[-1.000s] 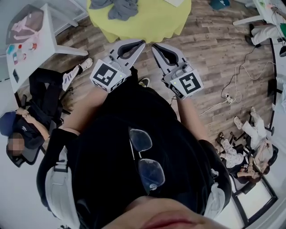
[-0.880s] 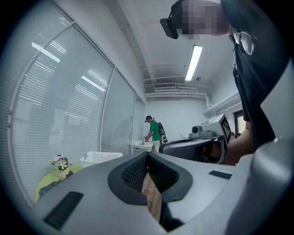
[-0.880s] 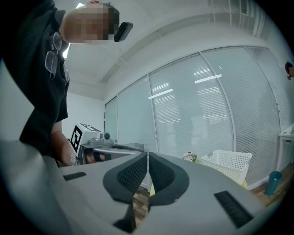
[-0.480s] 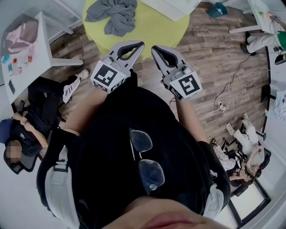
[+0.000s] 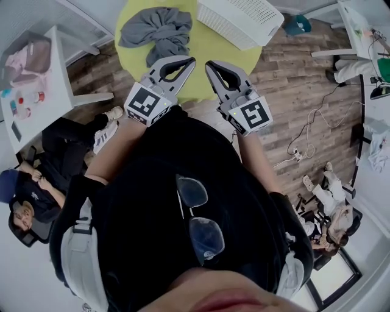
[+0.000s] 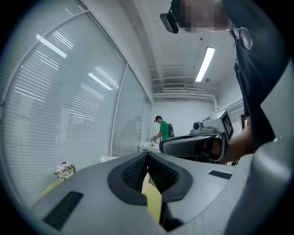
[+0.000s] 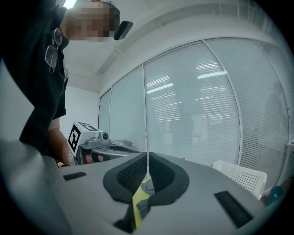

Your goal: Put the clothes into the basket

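Observation:
A crumpled grey garment lies on the round yellow-green table at the top of the head view. A white slatted basket stands on the same table to the garment's right; its corner shows low right in the right gripper view, basket. My left gripper and right gripper are held side by side in front of my body, tips over the table's near edge. Both are shut with nothing between the jaws, as seen at left gripper and right gripper.
A white side table with small items stands at the left, with a person seated below it. Cables and a power strip lie on the wooden floor at right. Glass walls with blinds ring the room.
The yellow-green table has slid down toward me in the head view. The grey garment and then the white basket have come into sight. Both grippers stayed shut and side by side.

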{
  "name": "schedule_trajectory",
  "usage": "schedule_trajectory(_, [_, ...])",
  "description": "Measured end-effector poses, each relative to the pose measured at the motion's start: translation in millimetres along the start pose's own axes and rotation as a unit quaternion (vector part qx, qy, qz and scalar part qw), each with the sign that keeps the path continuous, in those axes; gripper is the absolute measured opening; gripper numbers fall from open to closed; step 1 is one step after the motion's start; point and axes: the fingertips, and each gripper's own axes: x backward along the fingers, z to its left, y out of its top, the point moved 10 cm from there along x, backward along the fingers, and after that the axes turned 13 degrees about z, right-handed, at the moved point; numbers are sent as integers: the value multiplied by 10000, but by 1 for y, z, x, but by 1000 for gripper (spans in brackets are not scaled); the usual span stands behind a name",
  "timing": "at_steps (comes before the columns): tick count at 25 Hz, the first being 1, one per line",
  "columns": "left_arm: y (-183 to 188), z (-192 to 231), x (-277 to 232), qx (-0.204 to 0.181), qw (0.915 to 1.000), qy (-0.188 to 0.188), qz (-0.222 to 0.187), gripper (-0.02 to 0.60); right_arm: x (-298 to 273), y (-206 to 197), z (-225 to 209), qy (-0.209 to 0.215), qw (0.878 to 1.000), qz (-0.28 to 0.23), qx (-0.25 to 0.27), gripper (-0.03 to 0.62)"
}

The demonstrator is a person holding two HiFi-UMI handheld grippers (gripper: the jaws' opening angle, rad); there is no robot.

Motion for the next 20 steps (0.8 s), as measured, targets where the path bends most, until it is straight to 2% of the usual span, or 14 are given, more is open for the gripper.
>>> schedule_trajectory(4, [-3, 29, -4, 110, 9999, 27, 66, 11, -27, 7, -11, -82, 10000, -53, 19, 29])
schedule_trajectory(13, [-22, 69, -8, 485, 9981, 319, 185, 11, -78, 5, -32, 161, 9997, 174, 75, 29])
schedule_trajectory(20, [-40, 92, -24, 895, 9908, 920, 430, 11, -115, -3, -62, 542, 9977, 298, 270, 29])
